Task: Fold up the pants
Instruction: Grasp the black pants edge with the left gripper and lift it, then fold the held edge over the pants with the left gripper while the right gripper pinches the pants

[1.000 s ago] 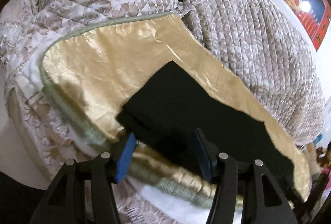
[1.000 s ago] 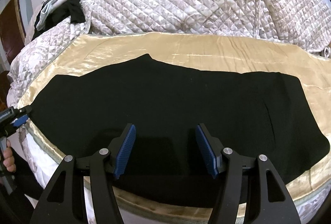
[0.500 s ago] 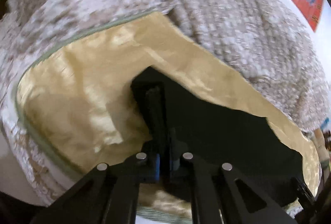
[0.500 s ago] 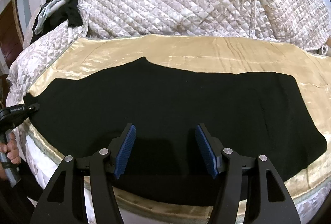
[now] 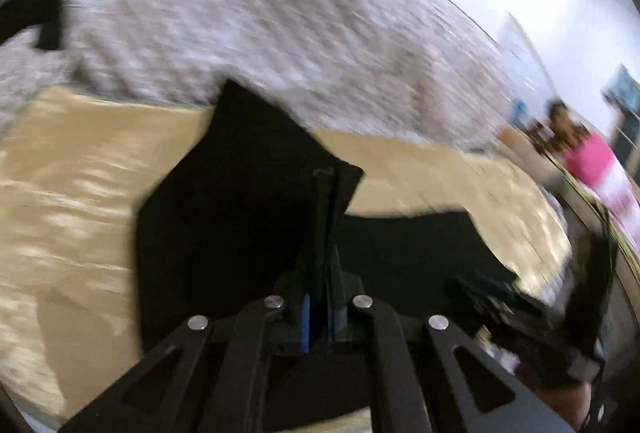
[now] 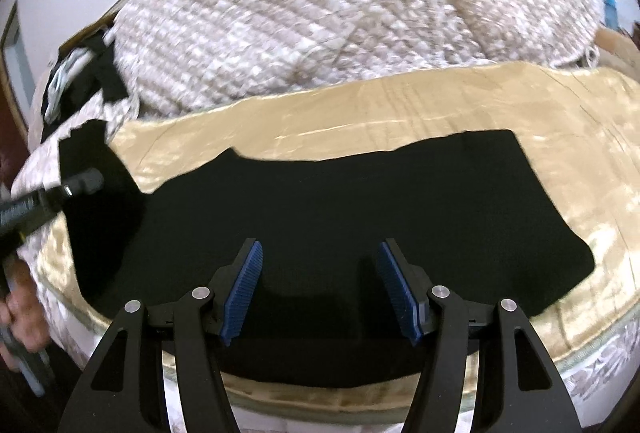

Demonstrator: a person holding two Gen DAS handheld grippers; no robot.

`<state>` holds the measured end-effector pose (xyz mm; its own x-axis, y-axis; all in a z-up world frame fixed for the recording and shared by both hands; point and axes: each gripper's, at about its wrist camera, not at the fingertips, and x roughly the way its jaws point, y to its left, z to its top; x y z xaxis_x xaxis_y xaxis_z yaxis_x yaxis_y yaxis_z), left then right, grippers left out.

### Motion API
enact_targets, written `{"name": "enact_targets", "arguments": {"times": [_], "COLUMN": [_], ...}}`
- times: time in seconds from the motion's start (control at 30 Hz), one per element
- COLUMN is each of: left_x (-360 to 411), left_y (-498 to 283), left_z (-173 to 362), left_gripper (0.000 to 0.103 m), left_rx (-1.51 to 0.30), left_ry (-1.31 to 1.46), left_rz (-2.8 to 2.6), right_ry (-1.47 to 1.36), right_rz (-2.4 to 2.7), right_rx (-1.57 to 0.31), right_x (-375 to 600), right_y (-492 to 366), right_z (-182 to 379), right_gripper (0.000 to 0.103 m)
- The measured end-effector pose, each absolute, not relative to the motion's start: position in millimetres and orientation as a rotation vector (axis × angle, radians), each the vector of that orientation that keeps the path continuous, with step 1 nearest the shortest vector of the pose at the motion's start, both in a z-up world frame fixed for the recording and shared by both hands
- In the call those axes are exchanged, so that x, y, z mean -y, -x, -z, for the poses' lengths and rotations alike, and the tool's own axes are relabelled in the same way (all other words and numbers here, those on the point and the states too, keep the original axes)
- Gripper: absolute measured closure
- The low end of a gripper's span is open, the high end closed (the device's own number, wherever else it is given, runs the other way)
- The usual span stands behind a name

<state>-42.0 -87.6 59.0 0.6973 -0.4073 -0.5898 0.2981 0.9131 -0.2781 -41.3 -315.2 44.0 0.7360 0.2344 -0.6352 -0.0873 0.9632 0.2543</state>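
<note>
Black pants (image 6: 360, 193) lie flat across a gold satin sheet (image 6: 360, 113) on the bed. Their left end (image 6: 88, 153) is raised off the sheet, and my left gripper (image 6: 80, 187) is shut on it, with a hand (image 6: 20, 313) on its handle. The left wrist view is blurred. It shows my left gripper (image 5: 325, 177) with pads together on the black cloth (image 5: 240, 201), which stands up in front of them. My right gripper (image 6: 320, 273) hangs open over the near middle of the pants, with the cloth lying below and nothing pinched.
A quilted bedspread (image 6: 320, 13) is heaped behind the sheet. Dark clothes (image 6: 80, 73) are piled at the back left. The bed's front edge (image 6: 320, 401) runs just under my right gripper. A blurred person in pink (image 5: 588, 153) is at the far right.
My left gripper closed on the pants' left end, then lifted it and carried it inward over the sheet while rolling. My right gripper stayed open and shifted slightly.
</note>
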Motion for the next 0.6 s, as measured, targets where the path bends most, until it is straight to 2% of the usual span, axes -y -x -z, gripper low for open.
{"name": "enact_targets", "arguments": {"times": [0.17, 0.27, 0.37, 0.43, 0.5, 0.6], "left_x": [129.9, 124.5, 113.0, 102.1, 86.5, 59.5], "left_y": [40.8, 46.7, 55.6, 61.2, 61.0, 47.0], "left_z": [-9.4, -9.4, -26.8, -39.4, -47.3, -56.1], "left_gripper": [0.096, 0.094, 0.083, 0.065, 0.06, 0.06], "left_rx": [-0.858, -0.864, -0.847, -0.816, -0.788, -0.756], "left_ry": [0.106, 0.122, 0.139, 0.146, 0.165, 0.136], "left_rz": [0.49, 0.519, 0.581, 0.597, 0.584, 0.463], "right_ry": [-0.282, -0.31, -0.327, -0.342, -0.359, -0.383], "right_rz": [-0.159, -0.166, -0.189, -0.215, -0.252, -0.303], "right_rx": [-0.748, -0.759, -0.767, -0.776, -0.785, -0.811], "right_x": [332.6, 336.8, 336.7, 334.0, 330.1, 323.3], "right_y": [39.5, 37.9, 36.5, 34.6, 33.1, 29.3], "right_z": [-40.0, -38.1, -36.8, -35.0, -32.9, -28.0], "right_gripper": [0.042, 0.042, 0.042, 0.042, 0.042, 0.042]}}
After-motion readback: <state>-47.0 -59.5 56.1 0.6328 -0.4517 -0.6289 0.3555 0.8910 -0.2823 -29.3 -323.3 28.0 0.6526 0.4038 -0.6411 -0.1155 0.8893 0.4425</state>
